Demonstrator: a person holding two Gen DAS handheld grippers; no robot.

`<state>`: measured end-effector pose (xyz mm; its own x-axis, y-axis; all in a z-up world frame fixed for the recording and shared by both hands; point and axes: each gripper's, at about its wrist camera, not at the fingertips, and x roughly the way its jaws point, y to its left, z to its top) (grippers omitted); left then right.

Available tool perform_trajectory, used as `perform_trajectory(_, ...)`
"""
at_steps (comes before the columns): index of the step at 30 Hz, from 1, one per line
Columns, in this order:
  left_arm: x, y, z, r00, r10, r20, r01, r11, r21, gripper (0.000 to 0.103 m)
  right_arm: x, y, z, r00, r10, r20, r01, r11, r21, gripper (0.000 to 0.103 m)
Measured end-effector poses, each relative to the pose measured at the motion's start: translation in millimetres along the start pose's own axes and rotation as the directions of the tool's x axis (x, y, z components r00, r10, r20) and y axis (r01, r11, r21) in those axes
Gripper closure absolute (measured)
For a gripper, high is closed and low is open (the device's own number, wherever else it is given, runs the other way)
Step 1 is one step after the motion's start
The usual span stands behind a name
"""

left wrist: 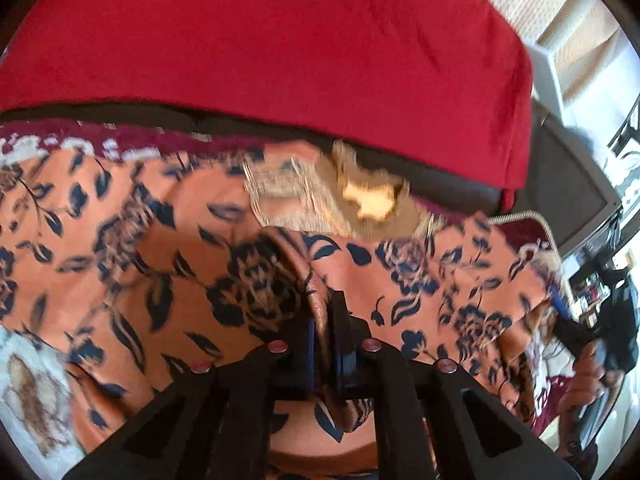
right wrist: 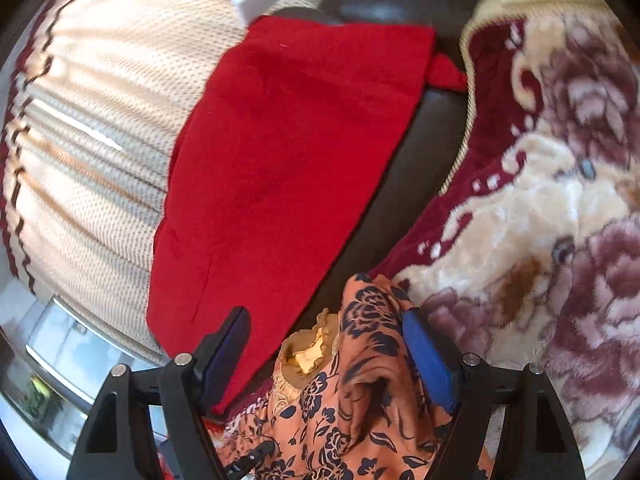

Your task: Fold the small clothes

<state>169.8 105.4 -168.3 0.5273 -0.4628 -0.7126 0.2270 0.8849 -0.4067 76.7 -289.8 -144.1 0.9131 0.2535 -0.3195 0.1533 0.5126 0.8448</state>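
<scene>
An orange garment with dark blue flowers [left wrist: 168,240] lies spread on a plush blanket; a beige lace collar patch [left wrist: 320,200] shows at its upper edge. My left gripper [left wrist: 324,312] is shut on a raised fold of this garment. In the right wrist view the same garment [right wrist: 360,380] is bunched between the fingers of my right gripper [right wrist: 324,332], which is open; its blue-padded right finger [right wrist: 428,356] touches the cloth and the left finger stands apart. The right gripper also shows at the right edge of the left wrist view [left wrist: 576,332].
A red cloth [left wrist: 280,48] [right wrist: 280,152] hangs over a dark sofa back [right wrist: 420,152]. A maroon and cream flowered blanket [right wrist: 540,200] covers the seat. A cream curtain [right wrist: 88,120] hangs at the left, with a glass surface [right wrist: 60,360] below it.
</scene>
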Motion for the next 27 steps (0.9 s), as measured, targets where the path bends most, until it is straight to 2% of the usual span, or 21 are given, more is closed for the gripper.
perform_trajectory(3,-22.6,8.7,8.6,0.995,0.06,0.082,-0.062,0.998,0.017,0.097,16.5,-5.1,-7.1,0.998,0.016,-0.06,-0.014,0.999,0.039,0.023)
perform_trajectory(6,-43.8,25.1,15.9,0.983,0.113,0.143,-0.113,0.994,-0.008,0.097,30.0,4.6,-21.2,0.995,0.013,-0.097,-0.012,1.0,0.011,0.023)
perform_trajectory(9,-56.9,43.7,23.7,0.959,0.221,0.178,-0.221,0.975,-0.018,0.097,43.7,17.8,-37.3,0.991,0.005,-0.137,-0.012,0.999,-0.047,0.023)
perform_trajectory(10,-57.6,50.0,25.2,0.952,0.253,0.173,-0.252,0.967,-0.026,0.097,49.9,22.9,-43.8,0.987,0.004,-0.16,-0.015,0.997,-0.072,0.023)
perform_trajectory(12,-56.9,62.9,27.8,0.956,0.257,0.139,-0.253,0.966,-0.044,0.097,60.9,30.9,-55.4,0.98,-0.005,-0.199,-0.018,0.994,-0.112,0.023)
perform_trajectory(13,-53.1,69.5,29.4,0.962,0.252,0.101,-0.248,0.968,-0.049,0.096,67.2,34.5,-61.8,0.976,-0.01,-0.217,-0.019,0.991,-0.13,0.023)
perform_trajectory(15,-49.3,81.9,29.2,0.956,0.292,0.037,-0.288,0.954,-0.078,0.094,79.9,39.1,-71.2,0.962,-0.032,-0.272,-0.014,0.986,-0.163,0.023)
perform_trajectory(16,-51.0,86.6,29.2,0.952,0.305,0.031,-0.301,0.95,-0.085,0.091,91.2,39.3,-78.3,0.945,-0.075,-0.319,0.015,0.982,-0.187,0.023)
perform_trajectory(18,-64.9,99.4,31.8,0.939,0.34,0.049,-0.333,0.937,-0.109,0.076,108.3,34.0,-89.9,0.909,-0.168,-0.38,0.088,0.972,-0.219,0.023)
perform_trajectory(20,-95.2,122.8,32.8,0.914,0.392,0.108,-0.37,0.912,-0.174,0.041,113.2,32.4,-95.1,0.9,-0.196,-0.389,0.11,0.966,-0.233,0.023)
perform_trajectory(23,-146.4,165.7,26.9,0.854,0.496,0.161,-0.425,0.841,-0.334,0.036,103.0,40.6,-93.9,0.922,-0.17,-0.348,0.088,0.967,-0.24,0.023)
perform_trajectory(25,-170.3,195.8,17.9,0.829,0.534,0.166,-0.421,0.791,-0.443,0.033,93.4,46.3,-92.9,0.94,-0.119,-0.321,0.043,0.971,-0.234,0.022)
perform_trajectory(27,-192.6,234.1,4.8,0.81,0.569,0.14,-0.406,0.717,-0.567,0.033,84.7,52.6,-94.3,0.955,-0.091,-0.282,0.018,0.968,-0.251,0.022)
